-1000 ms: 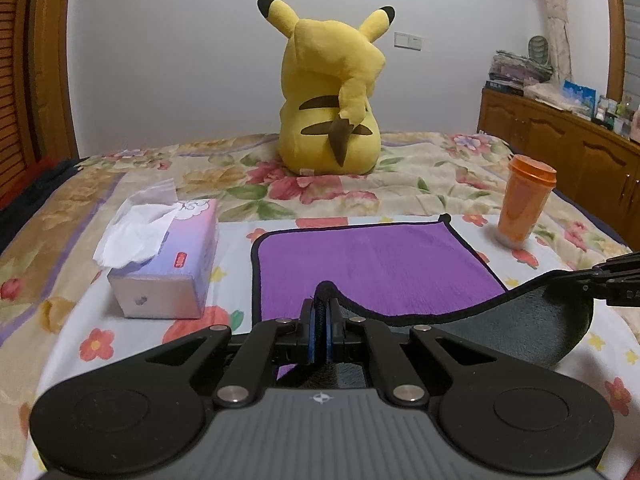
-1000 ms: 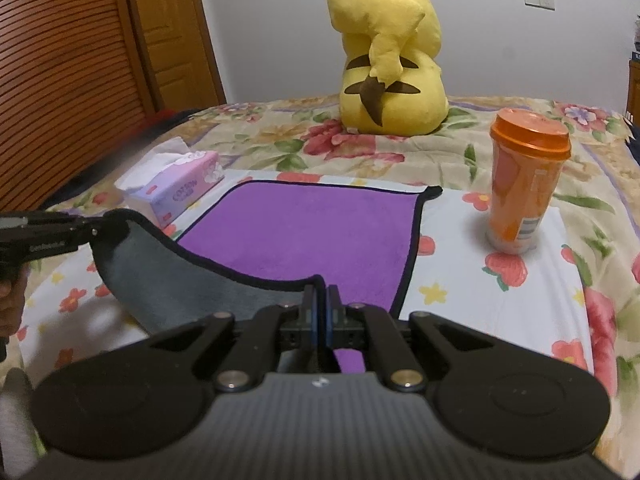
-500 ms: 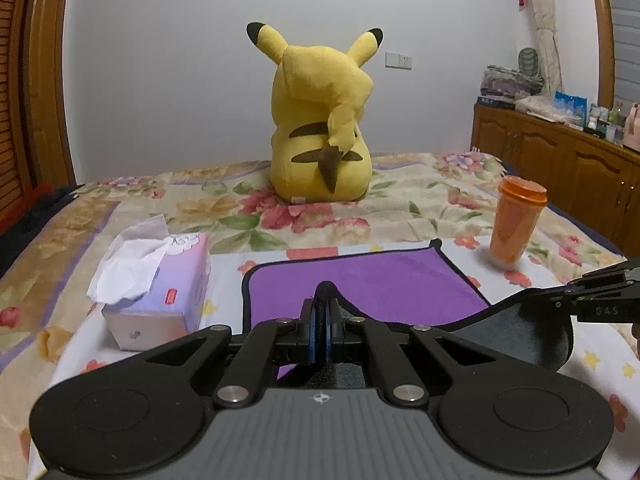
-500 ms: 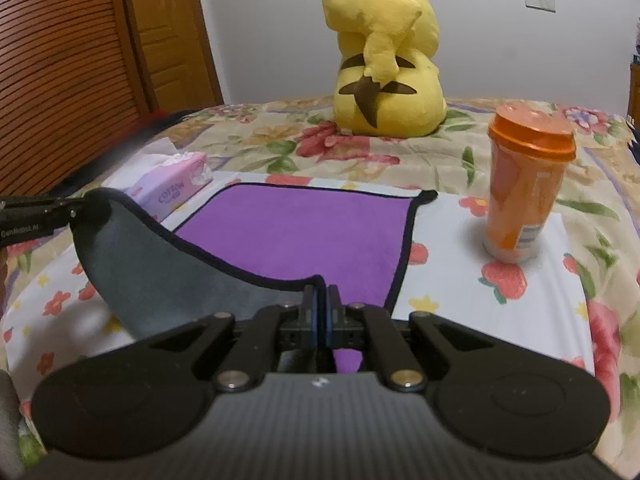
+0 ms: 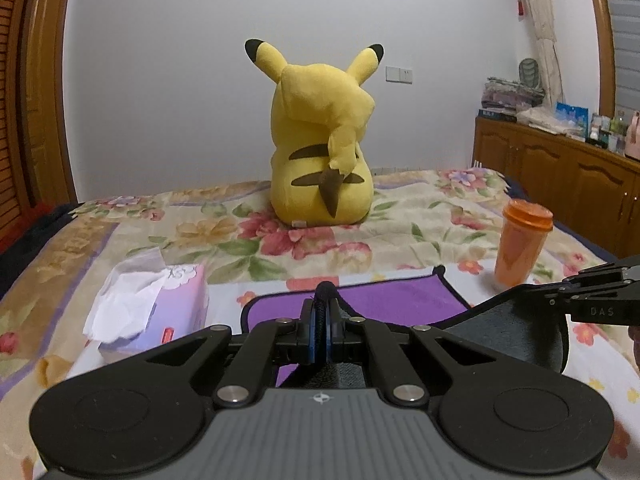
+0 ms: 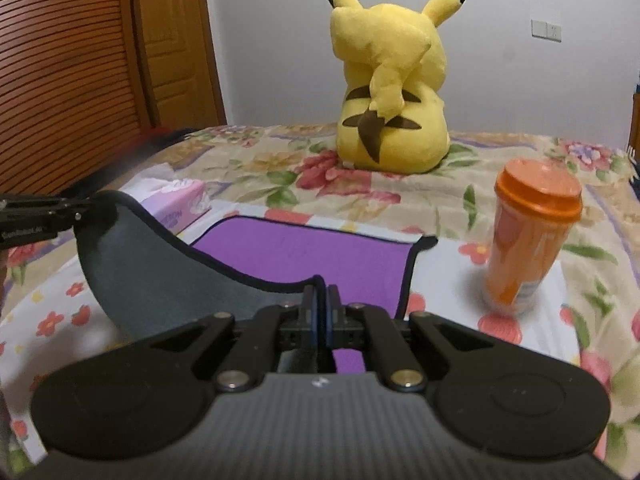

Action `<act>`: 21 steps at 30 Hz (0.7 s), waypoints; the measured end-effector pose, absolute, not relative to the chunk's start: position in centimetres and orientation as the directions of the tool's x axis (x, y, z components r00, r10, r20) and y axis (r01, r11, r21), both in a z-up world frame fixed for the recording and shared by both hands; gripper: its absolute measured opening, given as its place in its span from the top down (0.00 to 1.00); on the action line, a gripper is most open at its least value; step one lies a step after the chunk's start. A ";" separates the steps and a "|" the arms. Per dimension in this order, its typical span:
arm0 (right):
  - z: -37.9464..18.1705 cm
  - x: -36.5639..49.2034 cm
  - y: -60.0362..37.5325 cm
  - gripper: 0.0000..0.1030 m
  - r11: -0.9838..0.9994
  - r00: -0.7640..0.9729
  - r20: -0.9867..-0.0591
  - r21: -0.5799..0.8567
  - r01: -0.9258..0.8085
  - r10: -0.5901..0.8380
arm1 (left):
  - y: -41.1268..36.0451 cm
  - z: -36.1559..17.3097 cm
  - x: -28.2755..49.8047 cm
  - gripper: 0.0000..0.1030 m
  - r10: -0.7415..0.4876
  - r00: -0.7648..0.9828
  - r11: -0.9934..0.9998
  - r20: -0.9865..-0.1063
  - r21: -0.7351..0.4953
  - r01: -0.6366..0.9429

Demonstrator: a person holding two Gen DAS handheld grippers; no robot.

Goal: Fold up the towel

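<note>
The towel (image 5: 392,298) is purple on top and grey underneath, with a black hem; its far half lies flat on the flowered bed. My left gripper (image 5: 320,304) is shut on the near left corner, and my right gripper (image 6: 321,294) is shut on the near right corner. Both corners are lifted, so the grey underside (image 6: 160,276) hangs curved between them and faces me. The right gripper shows at the right edge of the left wrist view (image 5: 576,286); the left gripper shows at the left edge of the right wrist view (image 6: 86,212).
A tissue box (image 5: 156,304) lies left of the towel. An orange lidded cup (image 6: 528,240) stands right of it. A yellow Pikachu plush (image 5: 324,140) sits behind on the bed. A wooden cabinet (image 5: 560,168) stands at right, a wooden door (image 6: 80,60) at left.
Both grippers have risen and moved forward with the near towel edge. Less purple surface shows and the grey underside stands higher.
</note>
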State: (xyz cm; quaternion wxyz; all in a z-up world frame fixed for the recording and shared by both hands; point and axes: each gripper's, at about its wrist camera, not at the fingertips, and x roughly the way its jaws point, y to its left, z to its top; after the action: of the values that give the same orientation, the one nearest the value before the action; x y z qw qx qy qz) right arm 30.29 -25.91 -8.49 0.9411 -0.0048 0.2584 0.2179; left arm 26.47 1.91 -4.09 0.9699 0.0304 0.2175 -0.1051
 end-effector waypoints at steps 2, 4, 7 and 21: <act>-8.3 30.7 -26.0 0.96 0.907 0.778 -0.480 0.099 -0.410 0.404 | 1.9 -4.0 27.0 0.92 -0.188 0.887 0.977 -0.421 0.012 0.213; -8.2 31.3 -26.1 0.96 0.909 0.784 -0.474 0.096 -0.405 0.400 | 1.7 -3.9 27.6 0.92 -0.181 0.892 0.979 -0.415 0.012 0.204; -8.1 32.1 -26.2 0.96 0.911 0.792 -0.466 0.091 -0.402 0.396 | 1.4 -3.9 28.2 0.92 -0.178 0.898 0.979 -0.403 0.022 0.204; -7.4 34.4 -25.7 0.96 0.912 0.824 -0.422 0.016 -0.410 0.378 | 1.2 -3.9 31.5 0.92 -0.163 0.912 0.983 -0.376 0.021 0.185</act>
State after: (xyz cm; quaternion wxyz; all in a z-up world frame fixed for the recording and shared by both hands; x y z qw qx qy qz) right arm 34.36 -25.66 -7.39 0.9543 -0.0375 0.2130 0.2064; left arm 31.53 1.24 -3.88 0.9774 0.0281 0.1898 -0.0889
